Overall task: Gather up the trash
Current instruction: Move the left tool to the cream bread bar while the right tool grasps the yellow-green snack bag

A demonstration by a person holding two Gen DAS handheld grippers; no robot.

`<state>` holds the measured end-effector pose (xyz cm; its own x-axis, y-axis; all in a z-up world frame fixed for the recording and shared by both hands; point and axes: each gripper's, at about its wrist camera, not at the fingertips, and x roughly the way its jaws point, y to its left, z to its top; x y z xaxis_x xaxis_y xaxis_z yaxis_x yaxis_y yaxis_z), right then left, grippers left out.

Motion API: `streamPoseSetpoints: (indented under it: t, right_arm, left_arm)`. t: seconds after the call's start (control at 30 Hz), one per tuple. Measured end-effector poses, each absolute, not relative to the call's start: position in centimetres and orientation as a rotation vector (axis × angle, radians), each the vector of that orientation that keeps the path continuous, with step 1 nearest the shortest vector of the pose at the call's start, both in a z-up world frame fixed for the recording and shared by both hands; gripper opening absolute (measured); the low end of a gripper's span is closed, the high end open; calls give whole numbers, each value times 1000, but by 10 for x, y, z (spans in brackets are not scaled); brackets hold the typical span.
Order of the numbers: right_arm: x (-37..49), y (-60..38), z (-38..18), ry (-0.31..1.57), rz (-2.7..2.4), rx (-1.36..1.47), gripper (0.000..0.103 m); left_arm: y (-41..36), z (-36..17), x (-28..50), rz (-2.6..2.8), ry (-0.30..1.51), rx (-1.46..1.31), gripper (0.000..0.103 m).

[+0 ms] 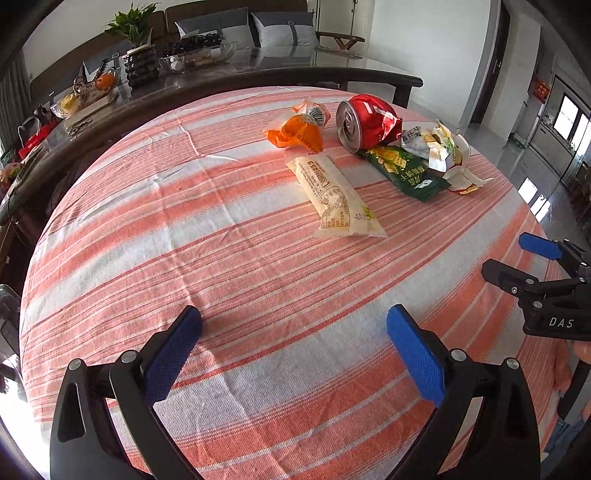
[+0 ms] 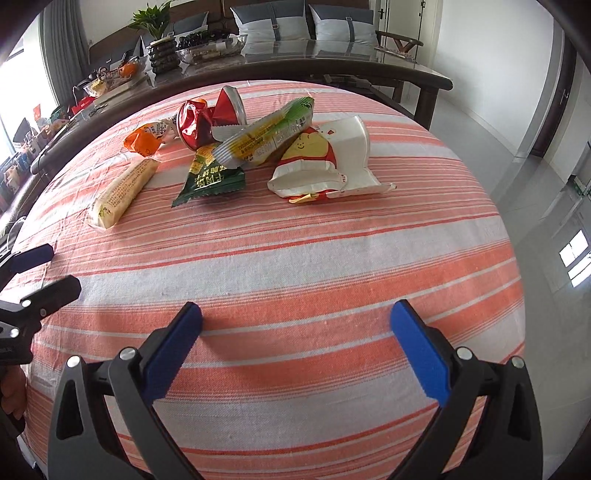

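Trash lies on the striped tablecloth [image 1: 221, 258]: a pale yellow wrapper [image 1: 338, 197] [image 2: 122, 192], an orange wrapper [image 1: 297, 133] [image 2: 142, 140], a crushed red can [image 1: 365, 122] [image 2: 210, 116], a dark green packet [image 1: 404, 171] [image 2: 208, 179], a yellow-green wrapper [image 2: 266, 136] and a white paper carton [image 2: 325, 162] [image 1: 456, 162]. My left gripper [image 1: 293, 350] hovers open over bare cloth, well short of the pale wrapper. My right gripper [image 2: 295, 349] is open too, nothing between its blue pads, in front of the carton. Each gripper shows at the edge of the other's view.
A dark glass-topped table [image 2: 332, 55] stands behind, carrying a potted plant [image 1: 138, 48], glass bowls [image 1: 199, 55] and clutter at the left. Cushions [image 2: 303, 22] line a sofa at the back. The tiled floor [image 2: 517, 147] drops away on the right of the cloth.
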<state>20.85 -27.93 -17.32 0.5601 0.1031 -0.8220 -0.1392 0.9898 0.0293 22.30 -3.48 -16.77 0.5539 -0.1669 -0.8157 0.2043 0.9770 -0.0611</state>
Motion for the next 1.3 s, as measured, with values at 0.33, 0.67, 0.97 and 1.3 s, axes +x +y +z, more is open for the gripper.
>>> streamPoseSetpoints:
  t: [0.33,0.67,0.97,1.3]
  right_arm:
    - [208,-279,-173,966,143,-40,99]
    - [208,-279,-173,966,142,-39,99]
    - [208,-279,-173,966,142,-39,99]
    - [209,-279,-173,966,142,-39,99]
  left_arm:
    - [-70,-146,287,-294,984,90,98]
    - [-72,-164,299,-281,989,139,32]
    - [-42,-149,224,-358,967,130,24]
    - [-28,-169,223,-281,954,168,86]
